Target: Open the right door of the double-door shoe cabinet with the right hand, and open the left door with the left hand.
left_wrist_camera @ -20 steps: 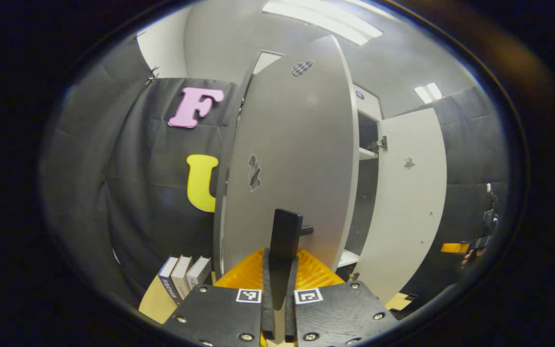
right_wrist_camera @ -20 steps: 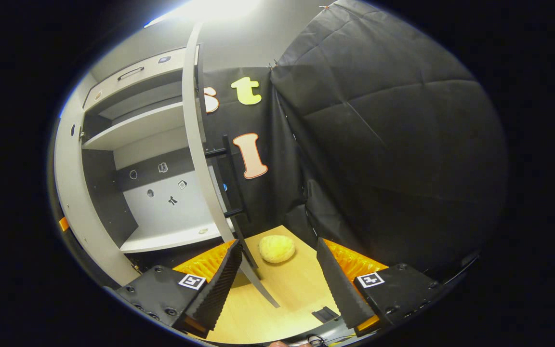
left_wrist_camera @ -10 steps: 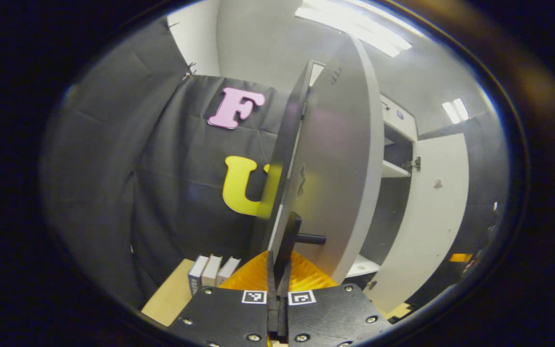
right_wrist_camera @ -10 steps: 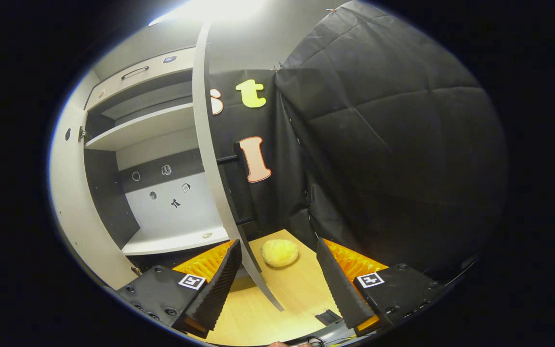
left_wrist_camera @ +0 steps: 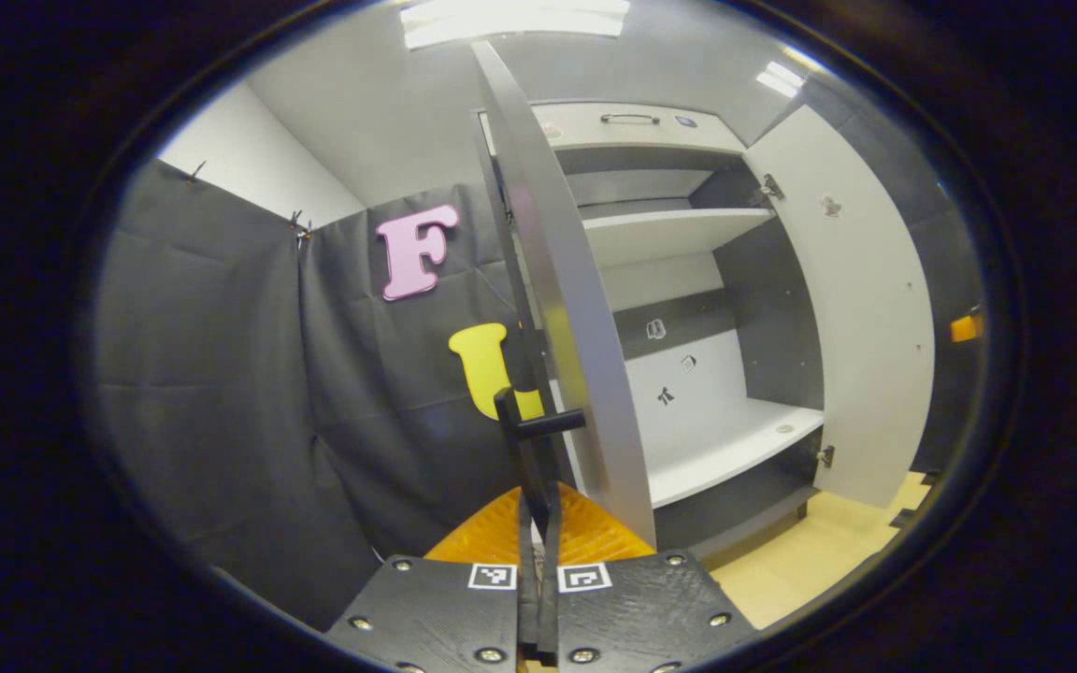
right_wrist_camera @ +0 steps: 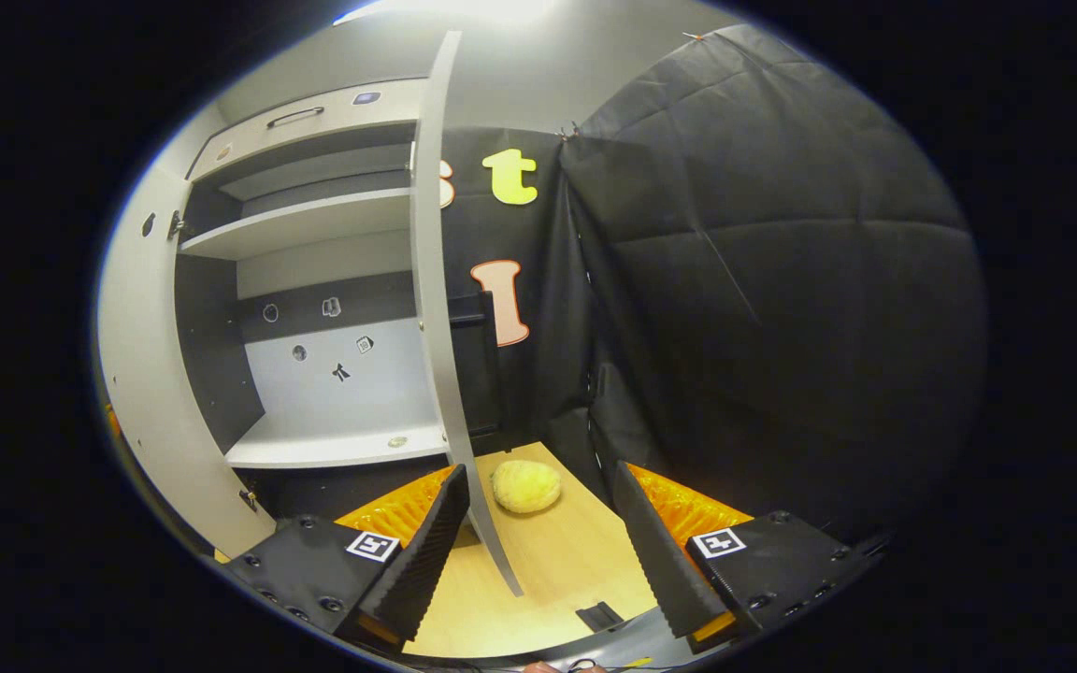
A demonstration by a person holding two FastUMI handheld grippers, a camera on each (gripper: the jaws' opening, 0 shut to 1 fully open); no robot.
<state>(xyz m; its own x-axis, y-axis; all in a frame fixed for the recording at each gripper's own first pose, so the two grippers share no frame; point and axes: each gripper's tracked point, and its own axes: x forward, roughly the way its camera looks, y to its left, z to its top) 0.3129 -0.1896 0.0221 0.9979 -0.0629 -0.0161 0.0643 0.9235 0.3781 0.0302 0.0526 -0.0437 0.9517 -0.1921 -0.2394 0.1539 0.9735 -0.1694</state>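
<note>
The grey shoe cabinet [left_wrist_camera: 679, 234] stands with both doors swung out. In the left gripper view the left door [left_wrist_camera: 557, 280] is edge-on, and its black bar handle [left_wrist_camera: 522, 425] runs down between the fingers of my left gripper [left_wrist_camera: 537, 523], which is shut on it. The right door [left_wrist_camera: 861, 308] hangs wide open at the right. In the right gripper view that same right door [right_wrist_camera: 434, 308] is edge-on just past my right gripper [right_wrist_camera: 543, 551], with its black handle [right_wrist_camera: 475, 365] behind the edge. My right gripper is open and holds nothing. The left door [right_wrist_camera: 141, 374] curves along the left.
A yellow fluffy ball [right_wrist_camera: 526, 486] lies on the wooden floor [right_wrist_camera: 557, 570] right of the cabinet, and a small black piece [right_wrist_camera: 599, 615] lies nearer. The black booth wall [right_wrist_camera: 763, 308] stands close on the right. Above the shelves [left_wrist_camera: 669, 229] sits a drawer [left_wrist_camera: 630, 119].
The left door has swung further open with my left gripper on its handle; the cabinet's inside now shows and the books have left view. The right gripper stayed open and barely shifted.
</note>
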